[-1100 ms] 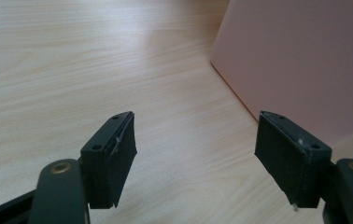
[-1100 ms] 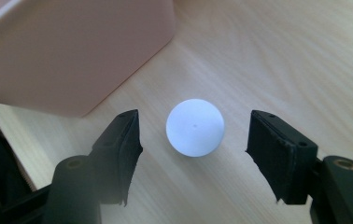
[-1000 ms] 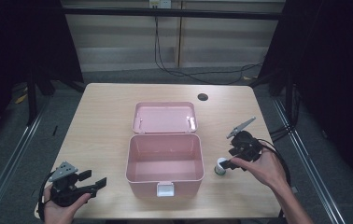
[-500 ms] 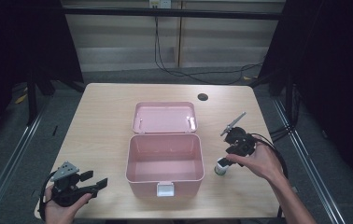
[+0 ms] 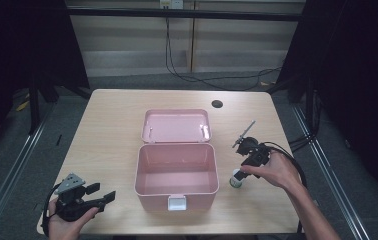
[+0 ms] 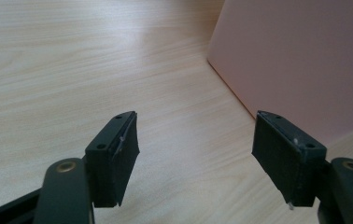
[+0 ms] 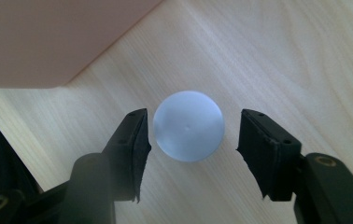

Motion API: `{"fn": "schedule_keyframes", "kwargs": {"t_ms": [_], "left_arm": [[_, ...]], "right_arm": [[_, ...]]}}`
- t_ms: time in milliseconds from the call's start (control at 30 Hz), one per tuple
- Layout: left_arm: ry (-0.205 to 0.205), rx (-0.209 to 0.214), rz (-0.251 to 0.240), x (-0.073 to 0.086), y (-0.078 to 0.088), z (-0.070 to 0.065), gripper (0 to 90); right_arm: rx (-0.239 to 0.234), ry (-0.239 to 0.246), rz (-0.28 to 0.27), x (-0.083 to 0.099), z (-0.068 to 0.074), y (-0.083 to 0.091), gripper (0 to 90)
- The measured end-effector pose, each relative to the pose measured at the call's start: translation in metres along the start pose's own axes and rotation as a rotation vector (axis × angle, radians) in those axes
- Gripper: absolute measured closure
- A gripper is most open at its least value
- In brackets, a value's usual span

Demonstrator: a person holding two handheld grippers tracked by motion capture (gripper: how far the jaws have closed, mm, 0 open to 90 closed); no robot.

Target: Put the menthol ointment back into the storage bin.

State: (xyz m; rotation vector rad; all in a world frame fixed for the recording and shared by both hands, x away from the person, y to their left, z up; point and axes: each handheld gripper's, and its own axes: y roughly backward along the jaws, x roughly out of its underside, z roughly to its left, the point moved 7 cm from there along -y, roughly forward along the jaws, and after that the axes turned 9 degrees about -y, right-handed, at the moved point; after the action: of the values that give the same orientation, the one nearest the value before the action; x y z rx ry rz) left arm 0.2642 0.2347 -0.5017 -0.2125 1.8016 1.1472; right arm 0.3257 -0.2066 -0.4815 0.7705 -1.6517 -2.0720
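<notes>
**Right gripper poised over white cap, jaws apart**

Though no lettering can be read on any surface, shapes are clear. Right gripper (image 5: 241, 176) points down beside the pink box (image 5: 176, 172), jaws apart. Between them sits a pale round-topped object (image 7: 188, 125), near the left pad, touching neither pad as far as I can tell. Its body below the top is hidden. Box corner lies just beyond the jaws, upper left. Left gripper (image 5: 102, 196) rests low on the wooden table (image 5: 112, 130), jaws spread around nothing; box wall (image 6: 300, 60) just ahead, right. Box lid (image 5: 177, 126) lies open behind.
</notes>
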Motion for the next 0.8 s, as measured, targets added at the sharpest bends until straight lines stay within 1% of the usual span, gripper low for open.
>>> {"fn": "schedule_keyframes", "kwargs": {"t_ms": [67,133,167,200,233,367,400,467,500,533,567,600,800], "left_arm": [[-0.003,0.0,0.005,0.0,0.0,0.0,31.3],[-0.004,0.0,0.005,0.0,-0.001,0.0,31.5],[-0.006,0.0,0.006,0.0,0.0,0.0,31.5],[0.001,0.001,0.002,0.0,-0.001,-0.001,31.5],[-0.005,0.003,0.006,0.0,0.0,-0.001,31.5],[0.002,0.0,0.003,0.0,0.0,0.0,31.6],[0.001,-0.001,0.002,0.0,0.0,0.0,31.6],[-0.002,-0.004,0.006,0.0,0.001,0.001,31.6],[-0.004,-0.004,0.007,0.0,0.001,0.001,31.6],[-0.001,-0.002,0.003,0.0,0.0,0.0,31.7],[-0.009,0.001,0.008,0.001,0.001,0.0,31.7],[-0.008,-0.001,0.01,0.001,0.001,0.0,31.5],[-0.004,-0.002,0.009,0.001,0.001,0.001,31.6]], "right_arm": [[-0.003,0.018,0.018,0.0,0.0,-0.005,44.3],[0.002,0.014,0.035,0.0,0.0,-0.008,46.1],[0.002,0.014,0.035,0.0,0.0,-0.008,46.1],[0.001,0.009,0.046,-0.001,-0.001,-0.012,46.6],[0.001,0.014,0.056,-0.001,-0.001,-0.013,46.7],[0.001,0.018,0.066,-0.001,0.001,-0.017,47.1],[0.008,0.022,0.072,-0.001,0.001,-0.019,48.6],[0.005,0.024,0.078,-0.001,0.002,-0.02,49.8],[0.017,0.029,0.082,-0.002,0.002,-0.021,50.2],[0.019,0.03,0.084,-0.002,0.002,-0.022,50.5],[0.021,0.035,0.086,-0.002,0.003,-0.022,50.6],[0.026,0.049,0.088,-0.003,0.003,-0.022,50.7],[0.045,0.054,0.1,-0.005,0.004,-0.024,50.2]]}}
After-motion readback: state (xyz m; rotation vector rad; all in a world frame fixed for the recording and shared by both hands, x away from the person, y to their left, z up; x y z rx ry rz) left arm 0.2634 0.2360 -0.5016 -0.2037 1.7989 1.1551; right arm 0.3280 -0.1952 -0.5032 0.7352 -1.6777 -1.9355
